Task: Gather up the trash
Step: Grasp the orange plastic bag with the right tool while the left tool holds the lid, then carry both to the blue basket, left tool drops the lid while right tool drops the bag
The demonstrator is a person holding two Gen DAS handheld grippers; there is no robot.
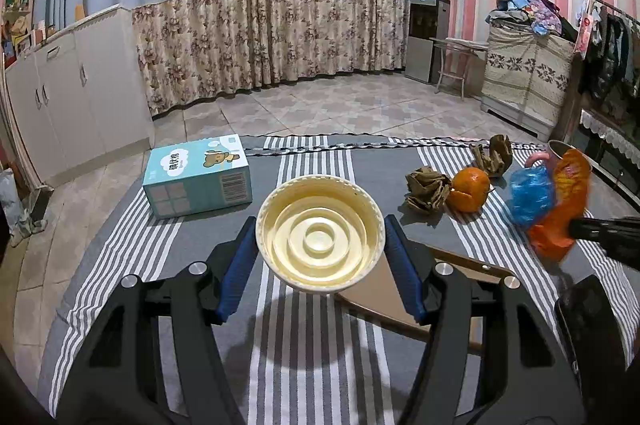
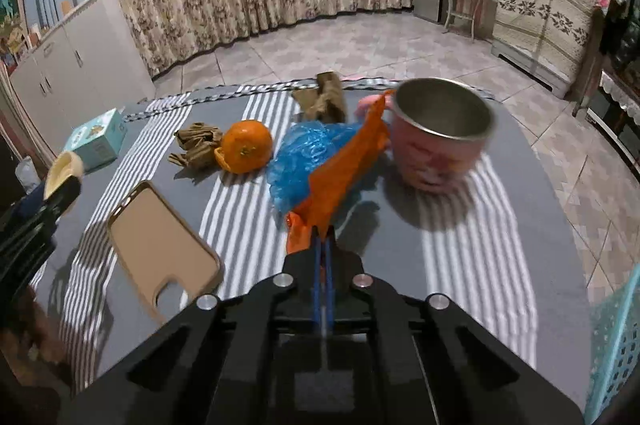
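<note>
So far we have two things in hand and most of the litter still out. In the left wrist view, centre frame, our left gripper (image 1: pixel 320 245) is clamped on the cream bowl (image 1: pixel 320 233), which we judge to be the collecting dish and which looks empty. Further right lie a crumpled brown paper (image 1: pixel 426 190), a partly peeled orange (image 1: pixel 468 190), a second brown wad (image 1: pixel 494 154) and a blue wrapper (image 1: pixel 532 195). In the right wrist view, centre frame, our right gripper (image 2: pixel 323 239) is pinched tight on the orange wrapper (image 2: pixel 340 173), lifted beside the pink mug (image 2: pixel 438 133). Nothing seems deposited yet.
</note>
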